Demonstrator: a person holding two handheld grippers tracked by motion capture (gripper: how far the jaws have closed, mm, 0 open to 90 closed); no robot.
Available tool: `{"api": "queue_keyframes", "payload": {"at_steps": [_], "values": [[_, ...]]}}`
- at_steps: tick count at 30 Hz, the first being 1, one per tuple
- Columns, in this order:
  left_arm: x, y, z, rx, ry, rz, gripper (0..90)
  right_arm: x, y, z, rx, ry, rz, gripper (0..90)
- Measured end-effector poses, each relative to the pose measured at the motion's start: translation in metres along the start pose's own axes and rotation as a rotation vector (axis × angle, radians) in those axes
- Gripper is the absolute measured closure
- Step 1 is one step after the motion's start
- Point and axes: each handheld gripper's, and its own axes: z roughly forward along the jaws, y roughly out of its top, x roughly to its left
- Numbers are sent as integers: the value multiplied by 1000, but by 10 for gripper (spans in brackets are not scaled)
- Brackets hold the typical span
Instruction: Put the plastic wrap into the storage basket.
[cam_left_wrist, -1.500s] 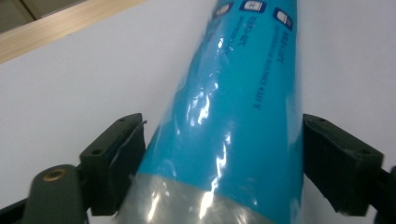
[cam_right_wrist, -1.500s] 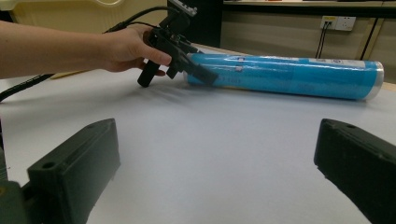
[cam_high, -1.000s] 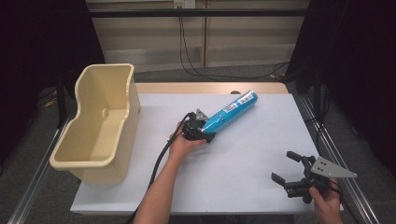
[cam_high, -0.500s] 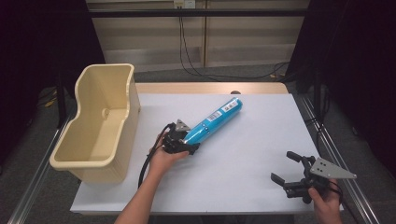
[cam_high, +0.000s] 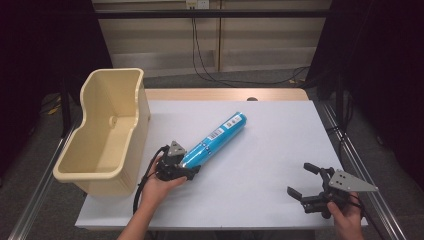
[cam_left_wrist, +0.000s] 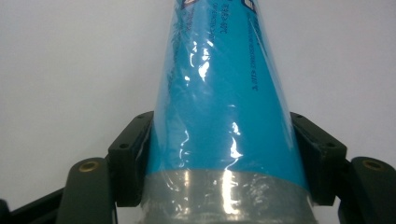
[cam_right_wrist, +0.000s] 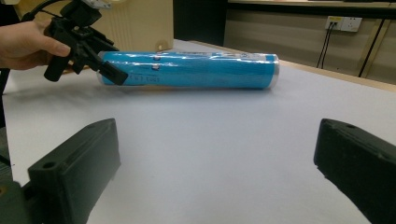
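High view: left gripper (cam_high: 186, 170) clamped on end of blue tube (cam_high: 214, 140), tube lying on worktop (cam_high: 280, 150) beside bin (cam_high: 102, 132). Right gripper (cam_high: 306, 179) open, empty, well apart. Risk: end grip on glossy film; long tube likely to droop or slip if lifted.

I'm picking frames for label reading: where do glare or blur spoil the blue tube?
Left gripper view: white glare streaks on the blue tube wrap; its print is soft. Right gripper view: the tube is fairly sharp, and the near jaws are blurred. High view: even light, label too small to read.
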Motion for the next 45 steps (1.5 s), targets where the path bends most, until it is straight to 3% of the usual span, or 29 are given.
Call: {"api": "queue_keyframes", "payload": {"at_steps": [11, 22, 24, 26, 28, 32, 38, 45], "values": [[-7, -26, -29, -3, 14, -22, 319, 2, 1, 2, 2, 4, -1, 0], [-9, -41, -39, 17, 20, -24, 317, 3, 2, 3, 1, 6, -5, 0], [-9, -39, -39, 16, 26, -8, 316, 3, 2, 3, 2, 6, -6, 0], [-9, -37, -41, -8, 12, -27, 310, 4, 2, 3, 2, 8, -7, 0], [-9, -32, -43, -26, 13, -21, 267, 4, 2, 3, 3, 9, -9, 0], [-13, -19, -38, 5, -9, 1, 238, 3, 2, 4, 4, 10, -10, 0], [-11, -3, -30, 23, -21, -27, 206, 3, 2, 3, 3, 7, -6, 0], [-4, 19, -18, 95, -26, -37, 190, 2, 1, 3, 9, 11, -4, 0]]}}
